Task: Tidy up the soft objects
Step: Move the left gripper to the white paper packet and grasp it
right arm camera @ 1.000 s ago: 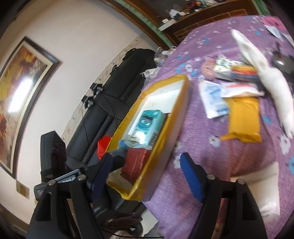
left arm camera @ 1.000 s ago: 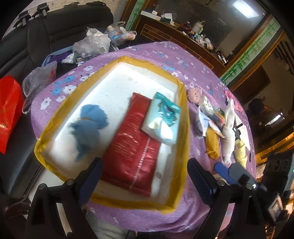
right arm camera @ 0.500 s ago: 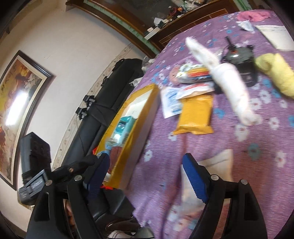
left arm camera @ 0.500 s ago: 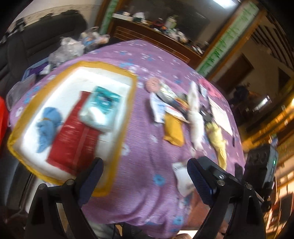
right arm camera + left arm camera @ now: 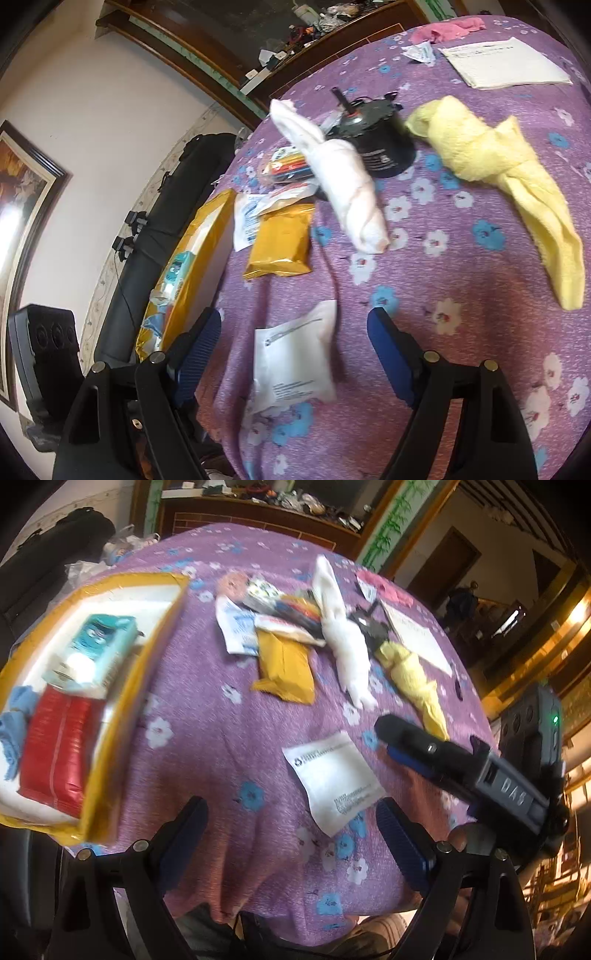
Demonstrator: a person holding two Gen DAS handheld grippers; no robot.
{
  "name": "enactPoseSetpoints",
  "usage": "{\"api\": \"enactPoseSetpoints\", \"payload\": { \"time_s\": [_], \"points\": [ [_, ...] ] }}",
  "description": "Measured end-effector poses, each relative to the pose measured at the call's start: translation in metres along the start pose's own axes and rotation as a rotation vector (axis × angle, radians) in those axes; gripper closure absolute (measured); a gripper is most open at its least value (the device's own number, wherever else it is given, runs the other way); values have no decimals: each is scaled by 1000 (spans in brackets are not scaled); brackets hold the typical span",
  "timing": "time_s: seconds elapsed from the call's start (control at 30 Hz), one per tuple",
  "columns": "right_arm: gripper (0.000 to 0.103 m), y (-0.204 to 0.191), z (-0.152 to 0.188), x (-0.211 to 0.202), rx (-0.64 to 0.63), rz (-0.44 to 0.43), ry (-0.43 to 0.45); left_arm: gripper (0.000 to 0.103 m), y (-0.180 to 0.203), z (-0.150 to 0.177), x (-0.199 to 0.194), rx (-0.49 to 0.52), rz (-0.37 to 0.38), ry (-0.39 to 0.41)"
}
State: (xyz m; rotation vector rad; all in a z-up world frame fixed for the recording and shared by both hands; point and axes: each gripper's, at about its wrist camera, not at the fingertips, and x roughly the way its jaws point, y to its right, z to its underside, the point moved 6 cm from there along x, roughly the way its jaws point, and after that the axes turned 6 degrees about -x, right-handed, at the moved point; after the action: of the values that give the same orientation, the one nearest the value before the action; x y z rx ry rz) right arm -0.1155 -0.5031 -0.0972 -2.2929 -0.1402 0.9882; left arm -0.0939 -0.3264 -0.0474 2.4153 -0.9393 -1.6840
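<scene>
Right wrist view first: the right gripper [image 5: 293,349] hangs above the purple cloth [image 5: 461,295] with its jaws spread wide and nothing between them; the white packet [image 5: 293,363] lies flat on the cloth directly between the two blue pads, so it looks like the next thing to be picked, though that is a guess. Beyond it sit the orange pouch [image 5: 280,242], the rolled white towel [image 5: 343,184] and the yellow towel [image 5: 509,173]; the white towel leans against a dark round device [image 5: 380,147].

From the left wrist view, the left gripper [image 5: 291,834] is also wide open and empty, hovering near the table's front edge; the same white packet [image 5: 332,775] lies just ahead, and the yellow-rimmed tray [image 5: 155,642] off to the left already holds a teal pack [image 5: 96,646], a red pack [image 5: 55,749] and a blue cloth [image 5: 14,723].

Risks: the packet is thin and flat, so the pads may slide over it or pinch the cloth instead; it lies near the table edge, so a nudge could push it off; both grippers sit close together, so they could knock one another.
</scene>
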Motion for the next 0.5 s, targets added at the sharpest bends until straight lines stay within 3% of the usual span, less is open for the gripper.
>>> {"api": "enactPoseSetpoints", "payload": {
  "time_s": [0.3,0.5],
  "points": [
    [22,14,-5,-7,30,16,15,9,13,5,15,16,25,-35],
    [22,30,-9,-9,69,36,21,9,43,4,36,158,16,-58]
  ]
}}
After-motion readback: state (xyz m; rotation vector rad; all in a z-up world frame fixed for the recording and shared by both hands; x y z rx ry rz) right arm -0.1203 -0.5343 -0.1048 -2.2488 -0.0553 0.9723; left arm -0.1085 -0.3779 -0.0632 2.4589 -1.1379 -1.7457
